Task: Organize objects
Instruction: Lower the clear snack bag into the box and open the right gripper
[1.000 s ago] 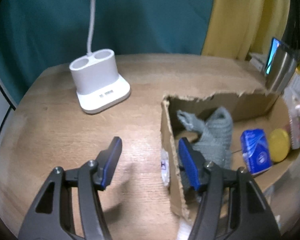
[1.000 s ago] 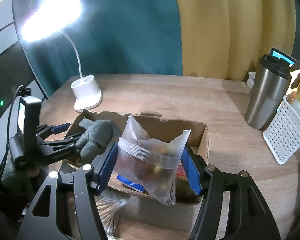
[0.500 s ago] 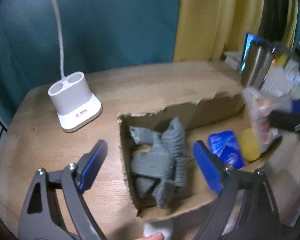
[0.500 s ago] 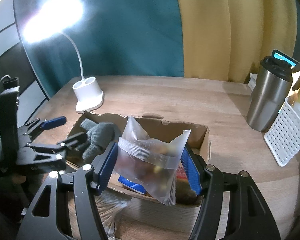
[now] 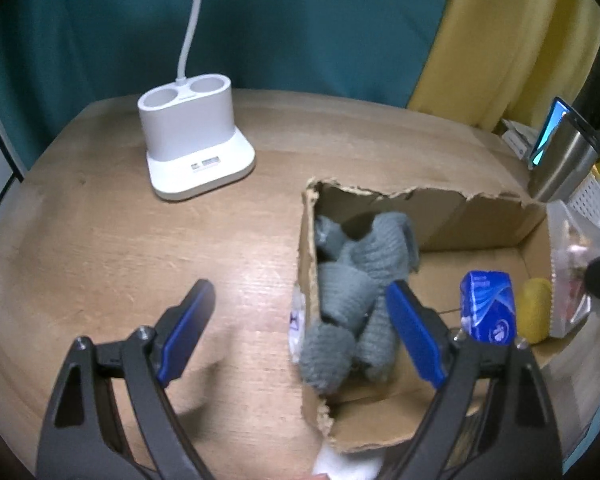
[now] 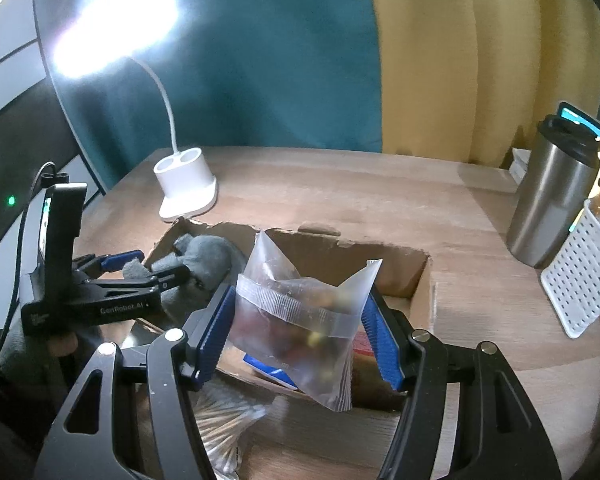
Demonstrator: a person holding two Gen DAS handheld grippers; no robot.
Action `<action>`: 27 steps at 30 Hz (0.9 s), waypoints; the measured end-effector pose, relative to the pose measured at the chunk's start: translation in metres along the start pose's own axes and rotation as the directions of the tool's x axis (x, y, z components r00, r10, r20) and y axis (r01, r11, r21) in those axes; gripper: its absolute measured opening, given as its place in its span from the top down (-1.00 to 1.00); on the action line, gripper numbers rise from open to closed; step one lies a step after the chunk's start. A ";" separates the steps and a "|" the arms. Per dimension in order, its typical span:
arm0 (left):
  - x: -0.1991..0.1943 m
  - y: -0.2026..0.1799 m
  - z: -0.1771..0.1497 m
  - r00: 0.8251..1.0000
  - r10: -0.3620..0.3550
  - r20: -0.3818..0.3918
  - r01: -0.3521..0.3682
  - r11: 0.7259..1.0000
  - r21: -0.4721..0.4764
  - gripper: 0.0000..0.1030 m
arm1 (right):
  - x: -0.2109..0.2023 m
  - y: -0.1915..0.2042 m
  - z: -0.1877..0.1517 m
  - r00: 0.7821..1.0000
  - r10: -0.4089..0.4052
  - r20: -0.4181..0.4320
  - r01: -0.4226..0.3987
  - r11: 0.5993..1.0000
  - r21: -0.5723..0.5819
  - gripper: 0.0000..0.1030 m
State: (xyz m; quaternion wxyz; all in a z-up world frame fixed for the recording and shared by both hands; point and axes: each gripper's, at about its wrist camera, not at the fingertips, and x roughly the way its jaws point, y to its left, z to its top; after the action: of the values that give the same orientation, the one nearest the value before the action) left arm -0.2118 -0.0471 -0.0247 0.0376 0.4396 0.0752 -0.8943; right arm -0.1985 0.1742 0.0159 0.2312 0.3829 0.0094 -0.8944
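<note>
Closest to us, our right hand-held gripper (image 6: 300, 332) is clenched on a clear zip bag (image 6: 300, 320) of mixed snacks, pinching it at both sides so it hangs just above the near edge of the torn cardboard box (image 6: 420, 280). Below it, a bundle of cotton swabs (image 6: 224, 428) lies on the worktop (image 6: 340, 188) right against the box's front wall.

Our left hand-held gripper (image 5: 300, 328) is spread wide with nothing in it, straddling the box's left wall (image 5: 306, 264): one blue pad (image 5: 186, 332) is over bare wood, the other (image 5: 414, 332) is inside the box next to the grey knitted gloves (image 5: 360, 276). The gloves are heaped in the left end of the box. To their right sit a blue tissue pack (image 5: 488, 308) and a yellow roundish thing (image 5: 534, 312).

Further back, a white lamp base (image 5: 192, 144) stands on the wood, well apart from the box. Off to the right are a steel tumbler (image 6: 552, 196) and a white perforated basket (image 6: 584, 276).
</note>
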 end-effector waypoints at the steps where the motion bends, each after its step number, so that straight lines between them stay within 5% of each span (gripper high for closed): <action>1: 0.000 0.001 0.000 1.000 -0.004 -0.001 0.004 1.000 -0.006 -0.72 | 0.002 0.002 0.001 1.000 0.005 -0.004 -0.005 1.000 -0.004 -0.29; 27: -0.001 0.017 -0.004 0.997 -0.082 0.008 0.082 0.996 -0.033 -0.72 | 0.071 0.055 -0.002 0.986 0.056 -0.159 -0.061 0.998 -0.027 -0.29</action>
State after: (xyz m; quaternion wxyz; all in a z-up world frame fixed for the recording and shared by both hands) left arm -0.2060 -0.0627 -0.0284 0.0084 0.4326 0.1079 -0.8951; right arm -0.2168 0.0963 -0.0258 0.2617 0.4490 0.0307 -0.8538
